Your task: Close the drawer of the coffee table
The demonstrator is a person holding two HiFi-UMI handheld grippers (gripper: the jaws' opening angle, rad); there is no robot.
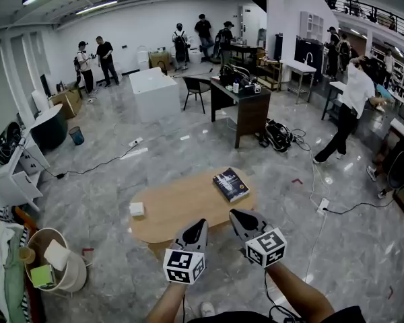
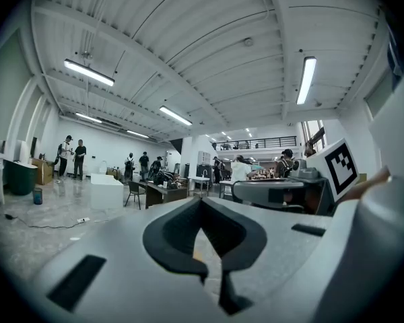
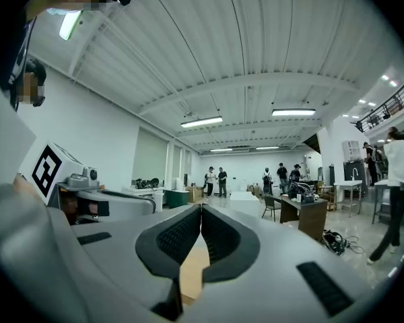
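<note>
The oval wooden coffee table stands on the marble floor just ahead of me, with a dark book on its right end and a small white box on its left. Its drawer cannot be made out from above. Both grippers hover side by side over the near edge. The left gripper is shut with nothing in it, its tips meeting in the left gripper view. The right gripper is also shut and empty. A strip of the wooden top shows below its pads.
A wicker basket with cloths stands at the near left. A power strip with cable lies on the floor to the right. Farther off are a dark desk, a white block and several people, one walking.
</note>
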